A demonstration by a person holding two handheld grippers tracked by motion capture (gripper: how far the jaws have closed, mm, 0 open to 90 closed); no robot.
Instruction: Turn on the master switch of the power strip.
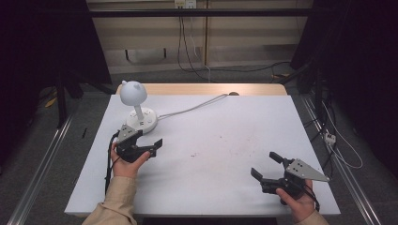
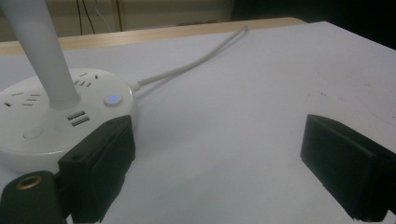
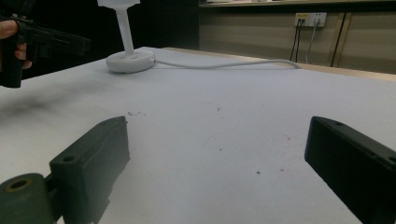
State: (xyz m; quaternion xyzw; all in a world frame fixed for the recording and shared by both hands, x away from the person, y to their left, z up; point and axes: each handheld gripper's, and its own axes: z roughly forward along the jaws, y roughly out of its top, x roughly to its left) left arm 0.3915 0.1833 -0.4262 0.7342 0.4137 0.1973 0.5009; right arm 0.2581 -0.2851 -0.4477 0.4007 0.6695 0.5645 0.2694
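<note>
Beside the white lamp base point(image 2: 51, 116), the left gripper point(image 1: 143, 143) hovers, fingers apart — likely poised for its blue-lit button point(image 2: 112, 100); the right gripper point(image 1: 271, 167) waits, spread wide, empty.

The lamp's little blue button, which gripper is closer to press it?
Probably the left. The left gripper hovers open right beside the lamp, and its own view shows the blue button just past one jaw. The right gripper, also open, sits across the table near the front edge.
</note>
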